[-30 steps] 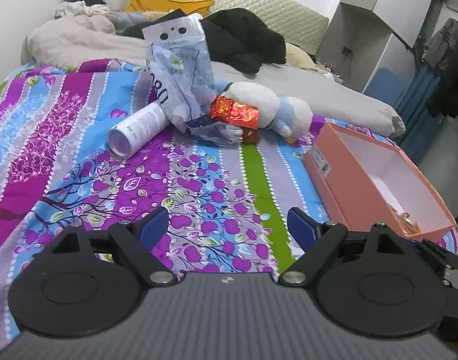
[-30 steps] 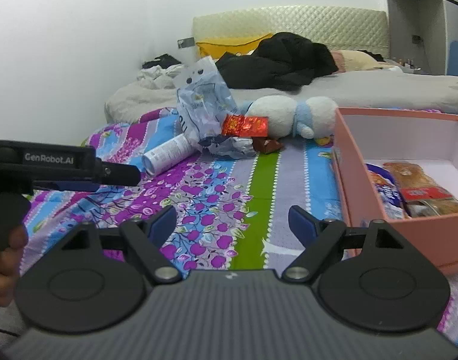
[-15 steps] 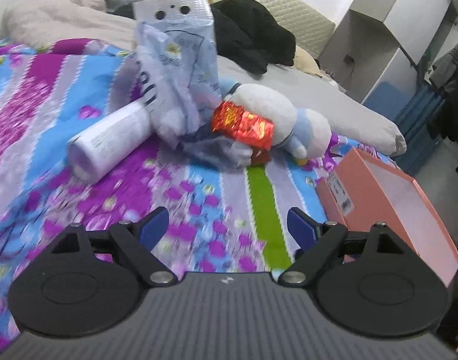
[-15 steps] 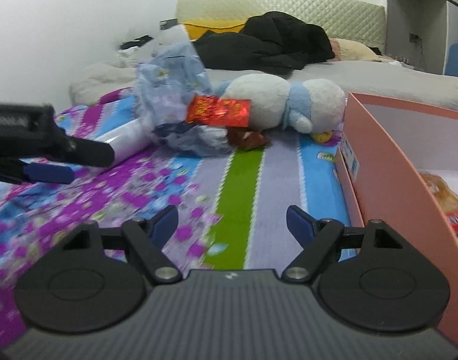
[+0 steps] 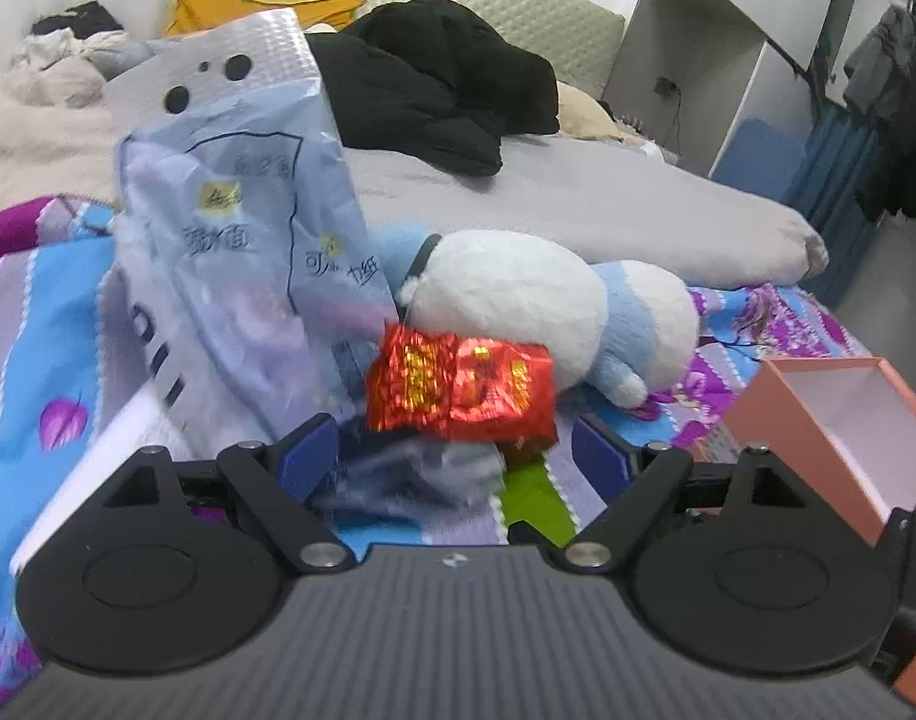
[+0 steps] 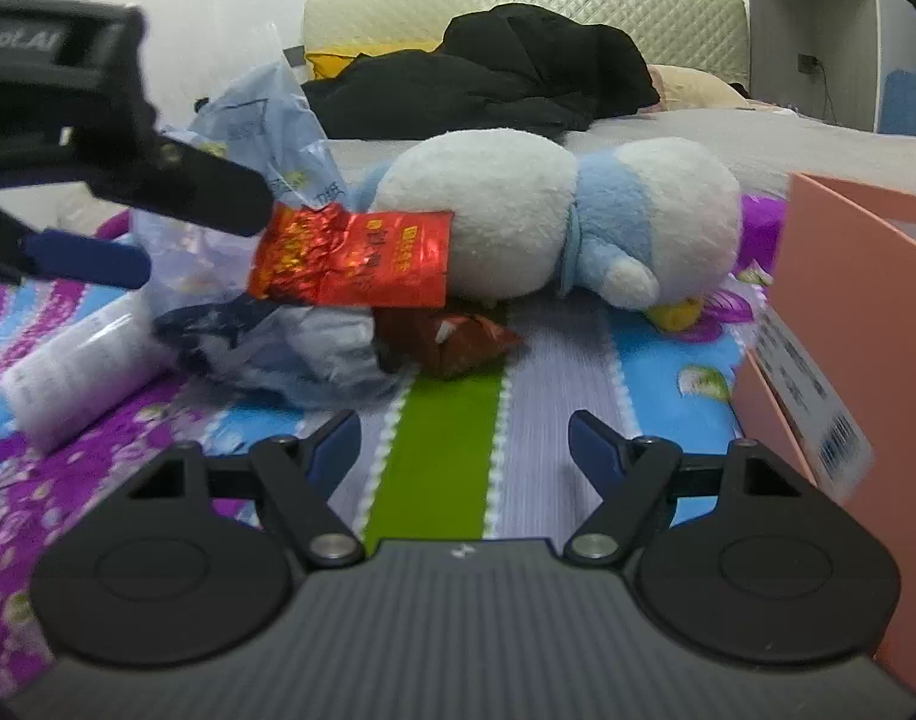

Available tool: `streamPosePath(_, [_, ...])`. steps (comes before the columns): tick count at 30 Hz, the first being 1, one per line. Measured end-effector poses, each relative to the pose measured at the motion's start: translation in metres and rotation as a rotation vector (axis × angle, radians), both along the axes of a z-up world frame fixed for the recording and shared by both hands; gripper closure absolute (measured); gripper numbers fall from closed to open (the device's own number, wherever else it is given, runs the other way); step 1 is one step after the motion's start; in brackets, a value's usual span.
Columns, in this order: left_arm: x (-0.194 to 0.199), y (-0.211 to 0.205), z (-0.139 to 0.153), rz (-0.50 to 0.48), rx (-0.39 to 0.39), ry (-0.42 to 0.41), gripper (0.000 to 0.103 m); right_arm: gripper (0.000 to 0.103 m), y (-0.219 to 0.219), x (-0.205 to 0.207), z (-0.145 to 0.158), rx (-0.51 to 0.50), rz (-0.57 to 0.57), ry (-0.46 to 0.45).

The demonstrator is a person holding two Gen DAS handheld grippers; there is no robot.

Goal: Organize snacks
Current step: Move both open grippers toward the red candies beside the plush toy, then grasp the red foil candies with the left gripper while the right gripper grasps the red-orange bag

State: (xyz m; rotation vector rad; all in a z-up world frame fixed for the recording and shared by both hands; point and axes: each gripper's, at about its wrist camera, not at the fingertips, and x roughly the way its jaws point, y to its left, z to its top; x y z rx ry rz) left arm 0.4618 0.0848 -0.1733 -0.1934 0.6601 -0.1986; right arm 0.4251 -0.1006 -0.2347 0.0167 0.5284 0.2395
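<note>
Both our grippers have closed in on the red snack packet (image 5: pixel 461 387); left gripper (image 5: pixel 455 450) spread wide, packet at twelve o'clock; right gripper (image 6: pixel 464 441) equally wide, empty

Left gripper (image 5: pixel 455 450): black linkage arms, dark blue fingertip pads (image 5: pixel 308 456), silver pivot screws, two round black discs, ribbed dark grey housing with small white logo. Right gripper (image 6: pixel 464 441): same build. Left gripper's body, seen from right wrist view, bears white "GenRobot.AI" lettering, partly cropped.
</note>
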Motion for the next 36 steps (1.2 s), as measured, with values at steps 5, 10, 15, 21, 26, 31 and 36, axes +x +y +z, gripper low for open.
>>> streamPosePath(5, [0.029, -0.007, -0.008, -0.002, 0.028, -0.004, 0.016, 0.025, 0.002, 0.027, -0.003, -0.013, -0.012, -0.001])
streamPosePath(10, [0.048, -0.017, -0.019, 0.014, 0.093, -0.002, 0.018, 0.025, 0.004, 0.05, -0.006, 0.004, 0.01, 0.023])
streamPosePath(15, [0.058, -0.025, -0.03, 0.021, 0.147, 0.0, 0.017, 0.025, 0.006, 0.065, -0.01, 0.034, 0.006, 0.05])
streamPosePath(21, [0.067, -0.023, -0.038, 0.03, 0.134, 0.021, 0.04, 0.045, 0.009, 0.067, -0.01, 0.031, 0.018, 0.057])
streamPosePath(26, [0.063, -0.015, -0.033, 0.05, 0.103, 0.025, 0.061, 0.054, 0.006, 0.058, -0.004, 0.033, 0.001, 0.047])
streamPosePath(31, [0.048, -0.012, -0.022, 0.045, 0.074, 0.024, 0.061, 0.076, -0.001, 0.047, -0.001, 0.045, -0.025, 0.069])
streamPosePath(36, [0.021, -0.015, -0.006, 0.049, 0.054, 0.01, 0.061, 0.086, -0.01, 0.03, 0.007, 0.056, -0.034, 0.066])
